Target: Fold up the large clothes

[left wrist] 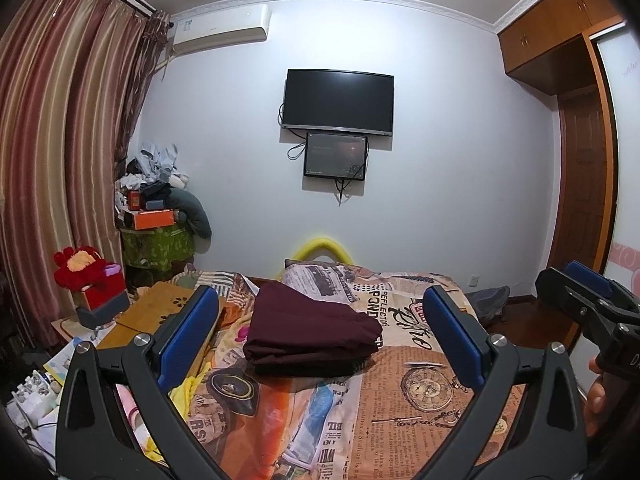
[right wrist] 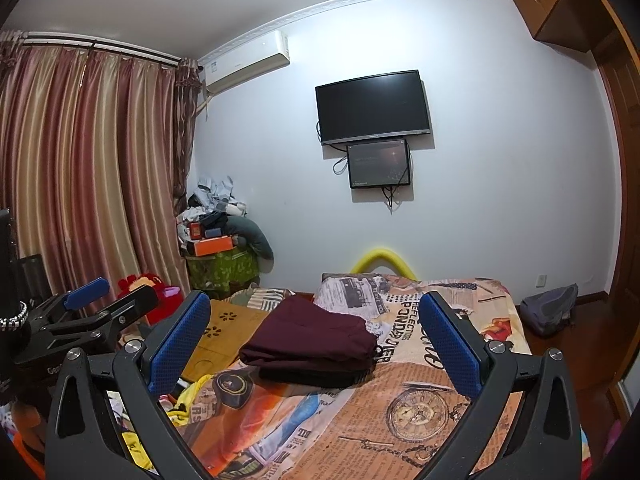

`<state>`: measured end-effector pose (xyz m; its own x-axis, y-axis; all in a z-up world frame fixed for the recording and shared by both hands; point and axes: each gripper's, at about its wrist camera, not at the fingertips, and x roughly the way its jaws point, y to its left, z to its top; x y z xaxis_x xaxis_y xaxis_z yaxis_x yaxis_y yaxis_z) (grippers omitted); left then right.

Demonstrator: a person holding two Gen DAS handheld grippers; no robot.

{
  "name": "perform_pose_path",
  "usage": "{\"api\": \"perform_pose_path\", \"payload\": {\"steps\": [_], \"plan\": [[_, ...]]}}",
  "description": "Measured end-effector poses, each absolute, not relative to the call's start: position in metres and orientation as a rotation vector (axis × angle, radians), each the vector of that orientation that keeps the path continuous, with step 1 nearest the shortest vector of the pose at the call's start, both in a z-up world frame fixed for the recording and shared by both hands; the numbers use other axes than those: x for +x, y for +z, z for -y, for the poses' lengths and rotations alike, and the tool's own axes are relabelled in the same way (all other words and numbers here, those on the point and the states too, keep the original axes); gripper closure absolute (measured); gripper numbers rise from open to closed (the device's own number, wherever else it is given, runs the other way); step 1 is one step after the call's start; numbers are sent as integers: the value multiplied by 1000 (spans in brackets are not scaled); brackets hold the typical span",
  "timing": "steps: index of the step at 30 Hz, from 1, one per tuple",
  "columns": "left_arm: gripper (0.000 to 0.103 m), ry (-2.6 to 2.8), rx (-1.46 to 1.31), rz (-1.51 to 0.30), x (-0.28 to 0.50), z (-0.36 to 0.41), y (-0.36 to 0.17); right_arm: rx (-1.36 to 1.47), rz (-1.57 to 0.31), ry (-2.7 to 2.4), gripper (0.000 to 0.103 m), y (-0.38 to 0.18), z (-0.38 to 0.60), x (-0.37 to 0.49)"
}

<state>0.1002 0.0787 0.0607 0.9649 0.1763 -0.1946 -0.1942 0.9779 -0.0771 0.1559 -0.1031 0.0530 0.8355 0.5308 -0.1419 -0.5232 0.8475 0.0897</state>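
Note:
A maroon garment (left wrist: 310, 330) lies folded in a neat rectangle on top of a darker folded piece, in the middle of the bed (left wrist: 420, 420). In the right wrist view the same maroon garment (right wrist: 312, 336) sits between and beyond the fingers. My left gripper (left wrist: 320, 332) is held above the near part of the bed, open, with nothing between its blue pads. My right gripper (right wrist: 316, 340) is also open and empty, level with the left one. The right gripper (left wrist: 592, 304) shows at the right edge of the left wrist view, and the left gripper (right wrist: 92, 304) at the left of the right wrist view.
The bed carries a newspaper-print cover (right wrist: 400, 400). A wooden lap table (right wrist: 224, 332) lies at its left side, with a red plush toy (left wrist: 86, 270) and a piled-up corner (left wrist: 156, 208) beyond. A grey bag (right wrist: 550, 310) sits on the floor at the right.

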Motion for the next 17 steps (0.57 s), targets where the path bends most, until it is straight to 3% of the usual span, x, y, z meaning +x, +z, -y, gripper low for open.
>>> {"api": "perform_pose_path", "payload": {"steps": [17], "plan": [[1,202,-101,-206,104,-81,57,49,-187,560,0,50,97,161]]}}
